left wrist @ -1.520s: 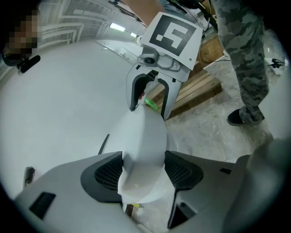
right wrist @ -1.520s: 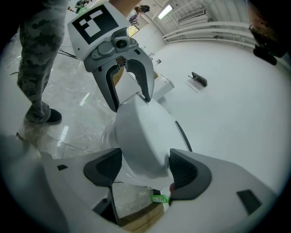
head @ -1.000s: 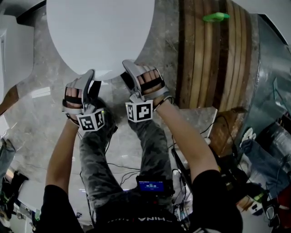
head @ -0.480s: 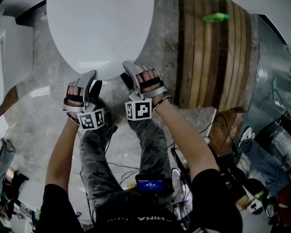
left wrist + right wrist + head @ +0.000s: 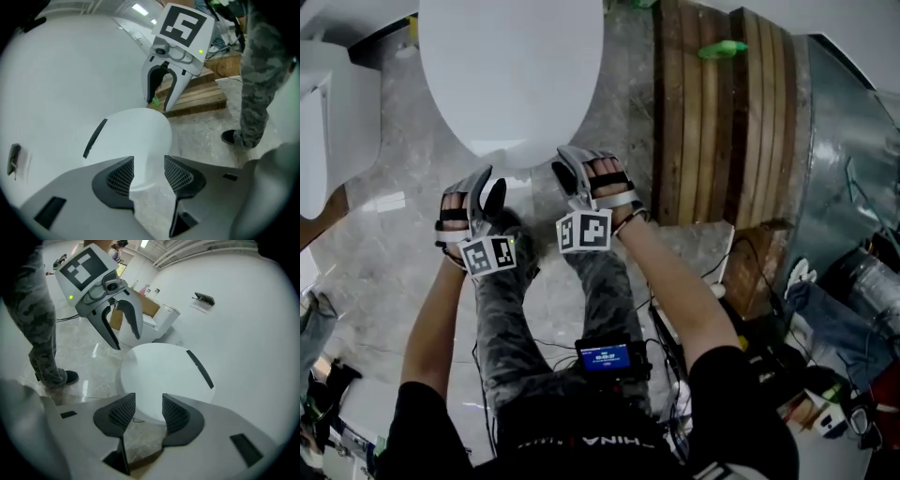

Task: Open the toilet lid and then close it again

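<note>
Closest to you are your own legs in camouflage trousers (image 5: 502, 309), with a small device with a lit blue screen (image 5: 605, 356) at your waist. Your bare forearms reach forward over the grey stone floor (image 5: 384, 244).

The left gripper (image 5: 487, 180) sits just ahead of its marker cube (image 5: 487, 253). Its jaws have just been closing, but the meshed pads (image 5: 123, 176) stand apart and nothing is pinched between them. Only the front rim of the toilet lid (image 5: 516, 75) shows through the gap, with bare floor below it.

The right gripper (image 5: 563, 164), ahead of its own marker cube (image 5: 584, 231), matches it. Its jaws have also just been closing, its pads (image 5: 176, 416) are apart, and they press on nothing. The lid's front edge shows beyond the gap.

From above, both sets of tips reach the near rim of the lid, left and right of its middle. You cannot tell from any view whether they touch it.

The white oval lid lies flat straight ahead of you, with a dark strip (image 5: 200, 369) across its far part.

To the right of the toilet is a wooden pallet (image 5: 722, 122), and a small green thing (image 5: 720, 49) rests on its far end.
</note>
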Demonstrator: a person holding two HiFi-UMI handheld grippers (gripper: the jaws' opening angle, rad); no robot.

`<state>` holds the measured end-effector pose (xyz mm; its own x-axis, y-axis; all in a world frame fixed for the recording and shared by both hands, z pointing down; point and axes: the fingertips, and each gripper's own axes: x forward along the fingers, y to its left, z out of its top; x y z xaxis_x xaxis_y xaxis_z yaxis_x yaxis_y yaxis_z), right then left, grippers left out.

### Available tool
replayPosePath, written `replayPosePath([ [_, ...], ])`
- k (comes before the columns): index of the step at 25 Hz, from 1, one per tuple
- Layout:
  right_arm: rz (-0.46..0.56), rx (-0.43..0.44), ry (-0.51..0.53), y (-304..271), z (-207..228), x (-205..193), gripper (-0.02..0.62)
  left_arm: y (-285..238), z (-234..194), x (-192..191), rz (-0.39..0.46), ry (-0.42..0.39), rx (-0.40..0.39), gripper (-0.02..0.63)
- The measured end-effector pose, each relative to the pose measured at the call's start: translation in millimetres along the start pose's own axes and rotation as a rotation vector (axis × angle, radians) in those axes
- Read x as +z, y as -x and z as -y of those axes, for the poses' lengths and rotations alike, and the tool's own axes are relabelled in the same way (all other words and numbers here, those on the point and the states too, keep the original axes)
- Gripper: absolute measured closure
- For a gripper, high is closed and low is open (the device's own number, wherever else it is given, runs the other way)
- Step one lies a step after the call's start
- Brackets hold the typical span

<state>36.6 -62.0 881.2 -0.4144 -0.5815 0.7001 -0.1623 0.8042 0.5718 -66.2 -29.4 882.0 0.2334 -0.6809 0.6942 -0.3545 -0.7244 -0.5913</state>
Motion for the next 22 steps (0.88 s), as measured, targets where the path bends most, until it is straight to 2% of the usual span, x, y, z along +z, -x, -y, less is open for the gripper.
replayPosePath([
  [2,-0.018,-0.011,-0.042,20,18,9,0.428,21,-13,8,-0.022,0.074,-0.010,0.428],
  [6,-0.035,-0.046,-0.160,61,68,40,0.501,62,-57,33,-0.033,0.206,0.013,0.558],
  [9,-0.033,-0.067,-0.279,92,113,66,0.552,92,-106,61,-0.023,0.308,0.061,0.583],
  [12,-0.025,-0.074,-0.446,124,158,90,0.566,123,-155,94,0.034,0.406,0.083,0.595],
  [16,0.030,-0.086,-0.646,168,218,122,0.577,165,-217,131,0.153,0.524,0.063,0.595],
  [19,0.095,-0.064,-0.762,206,250,137,0.580,198,-249,156,0.247,0.613,0.041,0.595],
  [22,0.160,-0.029,-0.811,240,262,151,0.580,231,-266,175,0.326,0.668,0.023,0.595],
])
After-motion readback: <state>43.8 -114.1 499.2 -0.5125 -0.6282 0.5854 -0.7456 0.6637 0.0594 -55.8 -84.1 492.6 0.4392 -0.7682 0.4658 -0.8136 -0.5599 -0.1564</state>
